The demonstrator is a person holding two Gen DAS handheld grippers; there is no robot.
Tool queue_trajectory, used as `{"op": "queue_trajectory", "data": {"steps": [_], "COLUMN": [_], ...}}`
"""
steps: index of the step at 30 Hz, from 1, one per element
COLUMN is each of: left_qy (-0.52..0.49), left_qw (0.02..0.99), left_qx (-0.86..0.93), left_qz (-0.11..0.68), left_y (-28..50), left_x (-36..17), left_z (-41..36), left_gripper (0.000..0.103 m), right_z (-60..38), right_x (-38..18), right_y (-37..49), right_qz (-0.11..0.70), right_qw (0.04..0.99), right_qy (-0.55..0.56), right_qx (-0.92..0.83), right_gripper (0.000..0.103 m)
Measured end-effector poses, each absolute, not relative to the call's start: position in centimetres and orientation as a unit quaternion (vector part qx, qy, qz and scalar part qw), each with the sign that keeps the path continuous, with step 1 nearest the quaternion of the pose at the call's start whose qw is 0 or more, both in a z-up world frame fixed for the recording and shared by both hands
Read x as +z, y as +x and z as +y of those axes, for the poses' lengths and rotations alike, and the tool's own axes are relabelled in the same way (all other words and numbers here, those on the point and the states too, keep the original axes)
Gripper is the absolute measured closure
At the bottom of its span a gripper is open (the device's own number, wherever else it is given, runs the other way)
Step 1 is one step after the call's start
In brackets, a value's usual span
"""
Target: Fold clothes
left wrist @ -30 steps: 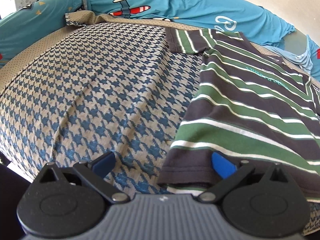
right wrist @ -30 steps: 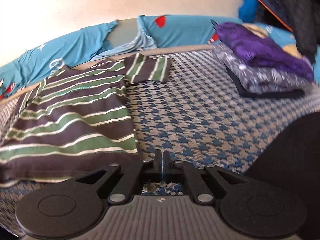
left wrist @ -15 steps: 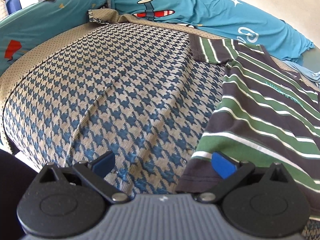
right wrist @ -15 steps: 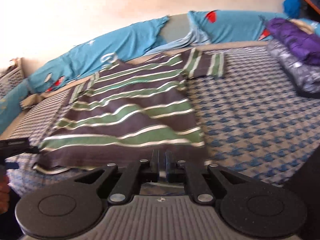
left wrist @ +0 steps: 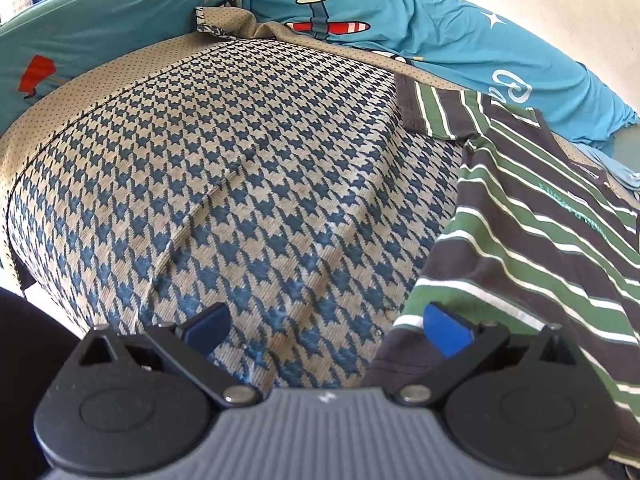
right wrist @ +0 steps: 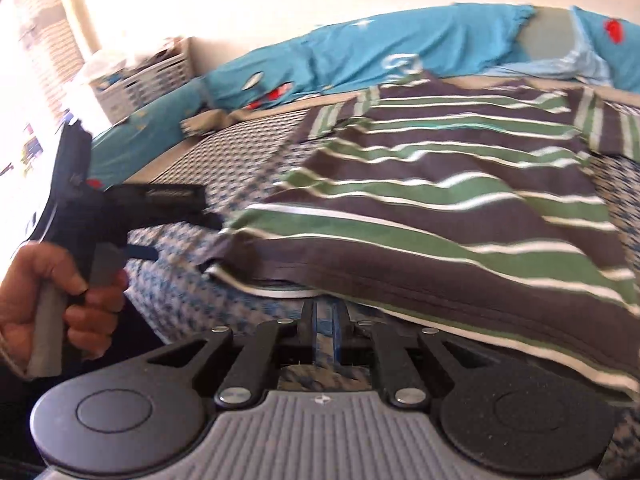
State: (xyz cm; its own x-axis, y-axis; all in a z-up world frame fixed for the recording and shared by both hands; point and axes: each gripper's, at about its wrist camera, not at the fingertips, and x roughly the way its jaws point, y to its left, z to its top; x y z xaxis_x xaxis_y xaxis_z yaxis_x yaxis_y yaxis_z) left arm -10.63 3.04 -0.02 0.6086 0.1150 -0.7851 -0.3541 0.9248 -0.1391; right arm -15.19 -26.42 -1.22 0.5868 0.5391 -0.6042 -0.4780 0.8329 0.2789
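Observation:
A dark shirt with green and white stripes (left wrist: pixel 520 240) lies flat on the houndstooth bedcover (left wrist: pixel 240 180), collar at the far end. My left gripper (left wrist: pixel 324 328) is open at the shirt's near left corner, its right blue pad (left wrist: pixel 444 330) over the hem and its left pad over bare cover. In the right wrist view the shirt (right wrist: pixel 440 200) fills the middle. My right gripper (right wrist: pixel 324 320) is shut, its tips against the underside of the near hem, with no cloth visibly between the fingers. The left gripper (right wrist: pixel 180 236), held by a hand (right wrist: pixel 52 292), shows beside the shirt's corner.
Teal bedding (left wrist: pixel 400 40) with an aeroplane print runs along the far edge of the bed. A white slatted basket (right wrist: pixel 148 80) stands at the far left corner. The bedcover's left edge (left wrist: pixel 16 208) drops off steeply.
The right gripper swung left and closer to the near hem, still shut; the clothes stack left its view and the hand holding the left gripper entered. The left gripper shifted slightly left, still open.

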Motion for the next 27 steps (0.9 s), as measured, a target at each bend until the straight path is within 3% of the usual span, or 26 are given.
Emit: {"op": "queue_trajectory", "data": {"steps": [8,19,27], "left_qy": [-0.147,-0.171,-0.212], "left_qw": [0.885,0.884,0.883], "left_qx": [0.136,0.121,0.118], "left_qz": [0.419,0.417,0.402], "left_y": [-10.4,-7.8,-7.5], "left_x": [-0.2,2.0,2.8], "left_z": [3.7,6.4,9.4], "left_gripper": [0.0,0.0,0.0], "right_z": [-21.3,-13.0,-10.4], "right_x": [-1.3,-1.3,-3.3], "right_y": [-14.9,-16.3,-15.5], "right_qz": [0.337,0.219,0.21], "right_qw": [0.874,0.838,0.803], "right_qy": [-0.025,-0.3,-0.382], "right_qx": [0.349,0.399,0.406], "right_gripper": [0.092,0.066,0.064]}}
